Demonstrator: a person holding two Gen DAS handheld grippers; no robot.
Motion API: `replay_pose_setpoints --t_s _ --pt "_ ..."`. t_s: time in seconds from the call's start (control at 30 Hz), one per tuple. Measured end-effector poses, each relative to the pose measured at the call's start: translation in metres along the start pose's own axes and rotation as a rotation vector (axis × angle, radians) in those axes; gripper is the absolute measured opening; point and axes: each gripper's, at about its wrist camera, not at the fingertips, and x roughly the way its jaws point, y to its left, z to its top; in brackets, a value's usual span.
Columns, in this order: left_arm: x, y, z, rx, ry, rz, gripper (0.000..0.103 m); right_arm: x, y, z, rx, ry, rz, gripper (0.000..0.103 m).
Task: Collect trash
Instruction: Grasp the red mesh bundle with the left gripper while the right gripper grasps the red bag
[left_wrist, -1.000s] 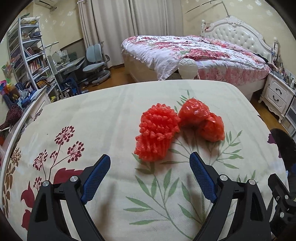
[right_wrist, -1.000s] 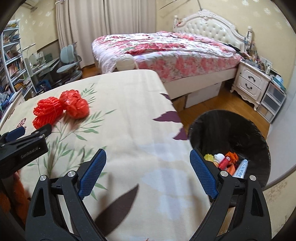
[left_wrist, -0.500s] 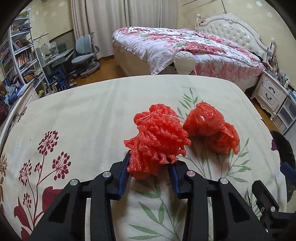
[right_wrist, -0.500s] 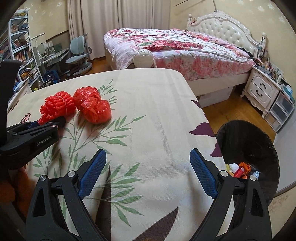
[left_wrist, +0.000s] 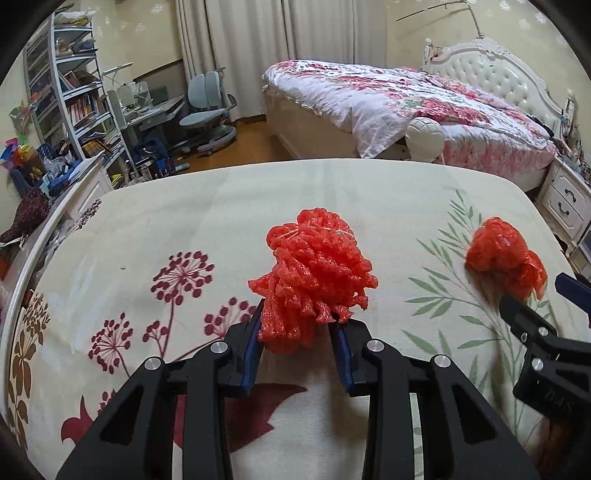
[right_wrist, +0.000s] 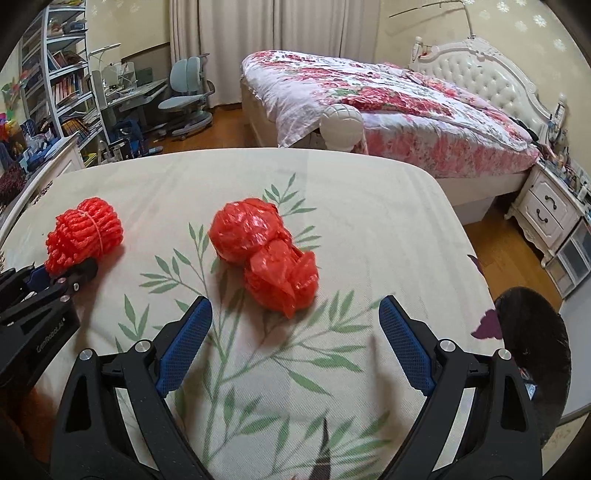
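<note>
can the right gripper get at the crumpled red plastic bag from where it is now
Probably yes: the right gripper is open and aimed at the crumpled red plastic bag, with only bare tablecloth between them.

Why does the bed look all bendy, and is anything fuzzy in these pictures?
Both wrist views use a fisheye lens, so the bed and shelves curve near the dark corners. In the left wrist view the red foam net is sharp; in the right wrist view the tablecloth near the bottom looks smeared.

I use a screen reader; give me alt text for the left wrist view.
The left tongs grip a red foam-net bundle on a floral-printed cream cloth. A crumpled red plastic bag lies to the right.
</note>
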Motion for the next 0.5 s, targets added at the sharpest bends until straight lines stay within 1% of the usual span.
replay_pose_setpoints --t_s 0.07,0.23,0.27,0.3,0.33,0.4,0.5 --pt "0.002 0.008 0.0 -0.005 -0.002 0.018 0.034 0.006 0.006 0.006 -0.004 0.005 0.001 0.09" --pt "0.007 0.02 0.0 -0.036 0.016 0.011 0.034 0.018 0.011 0.017 0.001 0.017 0.001 0.089" --pt "0.008 0.021 0.0 -0.041 0.019 0.006 0.034 0.02 0.011 0.019 0.007 0.019 0.0 0.086" --pt "0.008 0.021 0.0 -0.042 0.02 0.005 0.034 0.021 0.011 0.02 0.012 0.024 0.0 0.079" --pt "0.007 0.021 0.0 -0.04 0.019 0.005 0.034 0.023 0.01 0.02 0.017 0.031 0.003 0.074" --pt "0.006 0.02 0.0 -0.035 0.016 0.006 0.034 0.027 0.009 0.02 0.024 0.054 0.011 0.054" --pt "0.005 0.019 -0.002 -0.032 0.015 0.0 0.034 0.025 0.01 0.018 0.029 0.05 0.015 0.047"
